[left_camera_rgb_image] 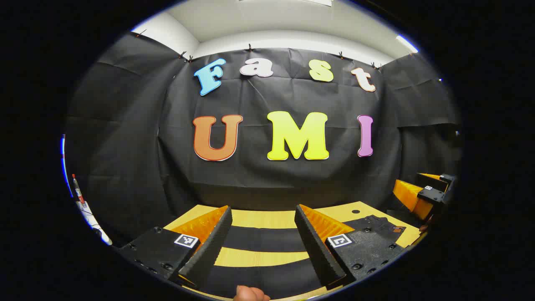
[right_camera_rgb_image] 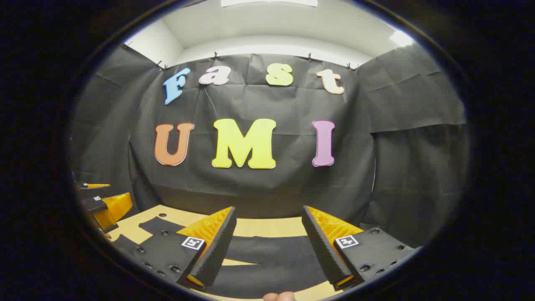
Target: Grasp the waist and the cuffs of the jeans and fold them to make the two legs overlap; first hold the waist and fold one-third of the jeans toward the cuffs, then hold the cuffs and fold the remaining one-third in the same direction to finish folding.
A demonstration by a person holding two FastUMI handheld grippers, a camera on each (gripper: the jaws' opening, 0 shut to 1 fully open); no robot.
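One pair of dark denim jeans [left_camera_rgb_image: 267, 239], spread flat on one pale wooden table [left_camera_rgb_image: 259, 218], both legs lying as separate dark bands. Two grippers above: left gripper [left_camera_rgb_image: 262, 246] and right gripper [right_camera_rgb_image: 267, 251], jaws of each apart, holding nothing. One fingertip [left_camera_rgb_image: 250, 294] at bottom edge.

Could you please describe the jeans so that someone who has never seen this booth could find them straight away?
Start at the black cloth wall, then drop to the wooden table at its foot. The jeans lie flat there, their two legs running as dark bands across the pale wood beyond the open left gripper. They are the one dark garment on that light tabletop.
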